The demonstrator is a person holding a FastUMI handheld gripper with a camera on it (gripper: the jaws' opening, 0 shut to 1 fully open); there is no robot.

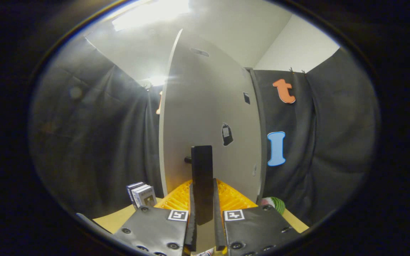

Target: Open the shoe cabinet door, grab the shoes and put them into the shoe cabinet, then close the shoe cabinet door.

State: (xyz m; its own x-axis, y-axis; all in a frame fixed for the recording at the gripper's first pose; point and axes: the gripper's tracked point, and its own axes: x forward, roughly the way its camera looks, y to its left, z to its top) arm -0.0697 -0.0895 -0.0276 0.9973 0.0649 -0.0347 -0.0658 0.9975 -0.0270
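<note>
Left of our jaws, small boxes (141, 195) stand on the bench (119, 218), their print too small to read. Our jaws pinch the cabinet door's black handle (202, 177), its long axis upright. The white door (208, 117) rises beyond; an orange rack (233, 199) lies below.

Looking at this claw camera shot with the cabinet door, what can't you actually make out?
- Shoe cabinet interior, gripper view: the door stands edge-on and covers it.
- Shoes: none identifiable; a green and pink thing past the door's foot is cut off by the claw.
- Black handle: both fingers close on it and cover its lower end.
- Small tags on the door: too small to tell.
- Boxes: blurred.
</note>
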